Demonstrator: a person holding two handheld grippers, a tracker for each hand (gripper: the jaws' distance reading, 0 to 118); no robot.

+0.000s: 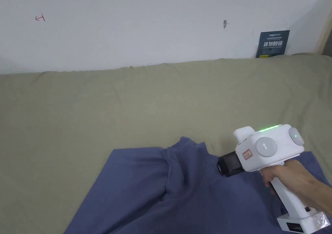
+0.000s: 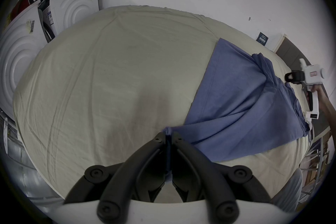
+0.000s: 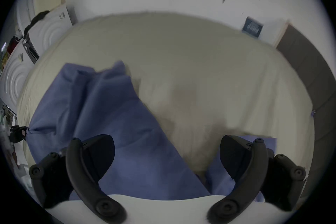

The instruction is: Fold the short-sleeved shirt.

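A blue short-sleeved shirt lies rumpled on a beige sheet, with a bunched ridge running up its middle. My left gripper is shut on a pulled-out corner of the shirt, which stretches taut away from it. In the right gripper view, the left gripper appears at the far left, pinching that corner. My right gripper, white and held in a hand, hovers just over the far right part of the shirt. Its jaws stand wide open over the shirt, with nothing between them.
The beige sheet covers a wide soft surface that reaches back to a white wall. A dark poster leans on the wall at the back right. White washing machines stand beyond the left end.
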